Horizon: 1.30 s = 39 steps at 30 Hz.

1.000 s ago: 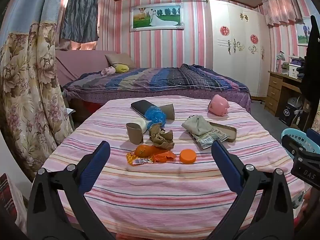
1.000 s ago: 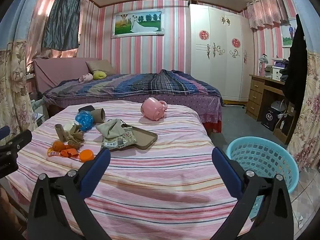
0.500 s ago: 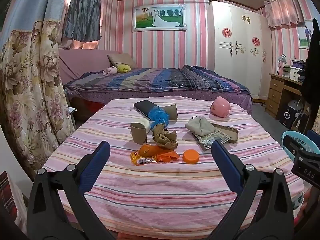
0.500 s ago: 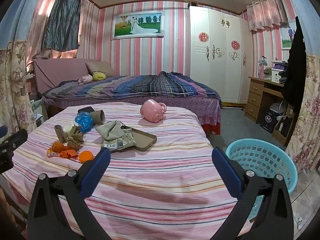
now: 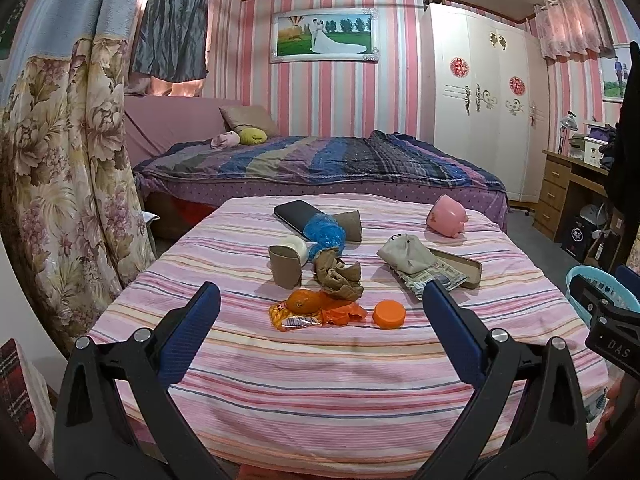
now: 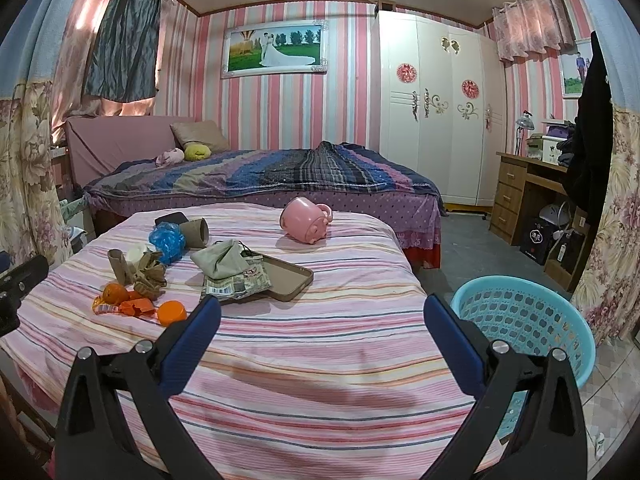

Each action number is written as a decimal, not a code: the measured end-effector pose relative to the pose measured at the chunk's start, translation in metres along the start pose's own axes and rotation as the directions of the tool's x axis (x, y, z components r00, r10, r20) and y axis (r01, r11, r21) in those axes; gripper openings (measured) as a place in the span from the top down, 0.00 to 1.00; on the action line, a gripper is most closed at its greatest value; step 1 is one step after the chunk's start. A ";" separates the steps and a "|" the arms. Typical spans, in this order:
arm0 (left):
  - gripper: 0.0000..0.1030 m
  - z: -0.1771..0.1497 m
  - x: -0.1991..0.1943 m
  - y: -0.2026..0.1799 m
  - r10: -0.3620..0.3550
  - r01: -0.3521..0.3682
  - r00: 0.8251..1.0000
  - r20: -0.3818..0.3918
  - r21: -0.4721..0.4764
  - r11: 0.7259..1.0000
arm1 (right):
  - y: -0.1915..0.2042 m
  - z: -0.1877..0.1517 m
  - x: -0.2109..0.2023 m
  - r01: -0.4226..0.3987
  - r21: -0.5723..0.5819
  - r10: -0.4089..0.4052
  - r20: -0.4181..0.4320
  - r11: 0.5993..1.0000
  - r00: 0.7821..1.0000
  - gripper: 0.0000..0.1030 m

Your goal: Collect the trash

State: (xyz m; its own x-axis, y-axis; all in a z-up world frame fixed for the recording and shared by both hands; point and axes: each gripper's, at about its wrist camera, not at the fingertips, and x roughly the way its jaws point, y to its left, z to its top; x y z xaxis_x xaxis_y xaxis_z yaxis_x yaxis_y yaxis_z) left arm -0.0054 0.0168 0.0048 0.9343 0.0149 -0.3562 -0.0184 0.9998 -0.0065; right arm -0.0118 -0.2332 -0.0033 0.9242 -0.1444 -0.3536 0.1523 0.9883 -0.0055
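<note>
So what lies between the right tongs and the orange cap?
Only bare striped cloth: the right wrist view shows nothing between the open right tongs and the orange cap.

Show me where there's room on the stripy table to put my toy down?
The near strip of the striped tablecloth in front of the orange cap is bare, and so is the right side between the brown tray and the blue basket. The far-left pile around the orange is crowded.

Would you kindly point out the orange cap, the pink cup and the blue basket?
orange cap [image 5: 389, 314]: left wrist view, its flat top.
pink cup [image 6: 304, 222]: right wrist view, its side wall.
blue basket [image 6: 520, 314]: right wrist view, its inner wall.
</note>
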 end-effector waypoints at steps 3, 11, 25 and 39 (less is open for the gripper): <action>0.05 0.001 -0.004 0.003 0.005 -0.005 1.000 0.007 -0.005 1.000 | -0.001 0.001 -0.001 0.001 0.005 -0.001 0.000 1.000 1.000 0.04; 0.05 0.004 -0.007 0.006 -0.003 0.004 1.000 0.007 -0.023 1.000 | -0.003 0.003 -0.004 0.011 0.000 -0.011 0.009 1.000 1.000 0.04; 0.05 0.004 -0.010 0.001 -0.004 0.004 1.000 0.010 -0.015 1.000 | -0.008 0.005 -0.008 0.011 0.012 -0.011 0.016 1.000 1.000 0.04; 0.05 0.005 -0.009 -0.003 -0.003 0.003 1.000 0.005 -0.011 1.000 | -0.010 0.006 -0.008 0.014 0.014 -0.014 0.013 1.000 1.000 0.04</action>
State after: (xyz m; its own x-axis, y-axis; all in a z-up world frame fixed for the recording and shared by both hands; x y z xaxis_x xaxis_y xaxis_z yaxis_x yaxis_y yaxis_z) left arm -0.0119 0.0137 0.0124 0.9360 0.0118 -0.3519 -0.0192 0.9997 -0.0178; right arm -0.0182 -0.2422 0.0055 0.9265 -0.1590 -0.3410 0.1700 0.9854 0.0025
